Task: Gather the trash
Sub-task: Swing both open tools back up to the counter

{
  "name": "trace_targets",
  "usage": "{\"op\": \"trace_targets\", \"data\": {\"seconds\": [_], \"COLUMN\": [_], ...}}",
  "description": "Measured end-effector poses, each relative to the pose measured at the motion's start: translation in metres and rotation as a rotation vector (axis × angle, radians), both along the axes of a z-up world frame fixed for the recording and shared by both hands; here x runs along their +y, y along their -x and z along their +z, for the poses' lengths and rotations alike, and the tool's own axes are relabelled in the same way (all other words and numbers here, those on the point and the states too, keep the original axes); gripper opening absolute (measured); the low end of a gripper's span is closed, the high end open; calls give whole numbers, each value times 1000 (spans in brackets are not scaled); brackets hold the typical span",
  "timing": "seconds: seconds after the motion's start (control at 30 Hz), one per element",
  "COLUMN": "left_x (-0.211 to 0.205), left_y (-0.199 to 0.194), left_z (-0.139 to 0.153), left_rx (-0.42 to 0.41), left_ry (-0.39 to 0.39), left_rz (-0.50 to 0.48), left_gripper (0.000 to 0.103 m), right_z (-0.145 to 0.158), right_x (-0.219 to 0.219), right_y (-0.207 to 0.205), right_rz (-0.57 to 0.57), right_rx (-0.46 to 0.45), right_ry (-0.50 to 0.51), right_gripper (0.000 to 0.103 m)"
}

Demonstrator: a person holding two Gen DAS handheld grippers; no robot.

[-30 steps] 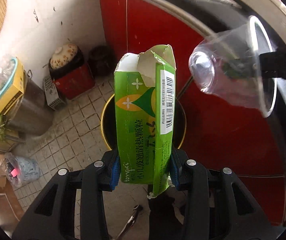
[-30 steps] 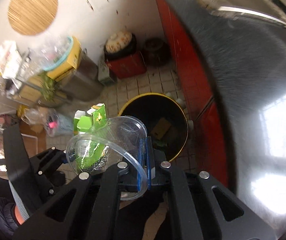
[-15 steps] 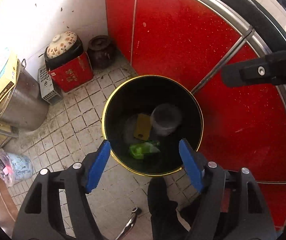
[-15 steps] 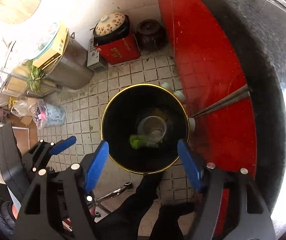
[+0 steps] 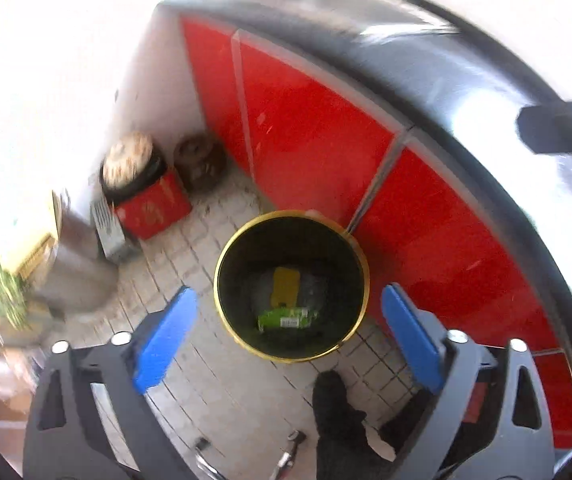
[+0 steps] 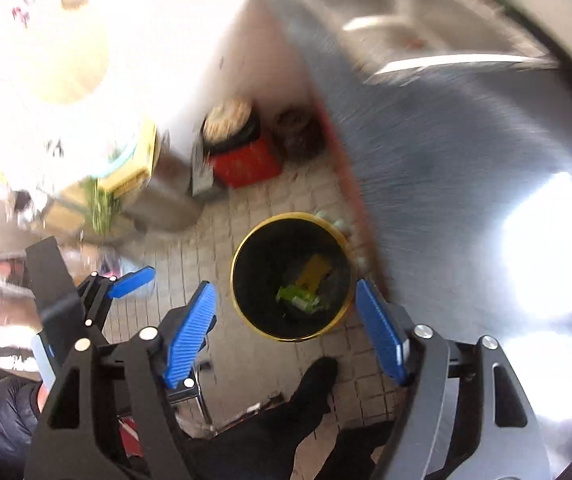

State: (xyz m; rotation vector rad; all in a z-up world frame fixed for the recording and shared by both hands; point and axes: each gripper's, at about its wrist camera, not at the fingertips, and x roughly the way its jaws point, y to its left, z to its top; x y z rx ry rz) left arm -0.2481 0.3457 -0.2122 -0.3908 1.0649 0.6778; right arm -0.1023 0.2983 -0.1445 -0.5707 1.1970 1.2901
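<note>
- Left gripper [image 5: 288, 322] hangs high above the bin [image 5: 221, 280], pointing down, jaws spread wide, empty.
- Right gripper [image 6: 286, 314] hangs over it likewise, jaws apart, holding nothing.
- Green carton [image 5: 288, 319] lies at the bin's bottom beside a yellow piece [image 5: 285, 286].

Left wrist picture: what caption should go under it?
Open left gripper above the black bin holding a green carton.
</note>
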Motion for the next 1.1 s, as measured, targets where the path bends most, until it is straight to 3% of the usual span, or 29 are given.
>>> {"op": "trace_targets", "data": {"seconds": [0.13, 0.33, 0.5, 0.7, 0.9, 1.1], "left_x": [-52, -150, -248, -329, -360, -356], "left_y": [-54, -151, -223, -257, -284, -324], "left_z": [46, 84, 109, 107, 105, 102], "left_rx": [-43, -116, -162, -147, -128, -114], "left_ry": [-65, -12, 47, 84, 56, -12], "left_rz": [-164, -426, -624, -780, -837, -874], "left_gripper": [95, 95, 95, 95, 95, 95], "right_z": [62, 117, 133, 132, 116, 111], "right_x": [-90, -251, -384, -506, -560, -561], "right_y": [-48, -111, -138, -149, -156, -186], "right_rz": [-145, -480, -760, -987, -1057, -1042], "right_rx": [-77, -218, -304, -344, -334, -310], "right_ry": [-109, -170, -173, -166, -167, -167], "right_gripper": [79, 80, 80, 80, 80, 80]}}
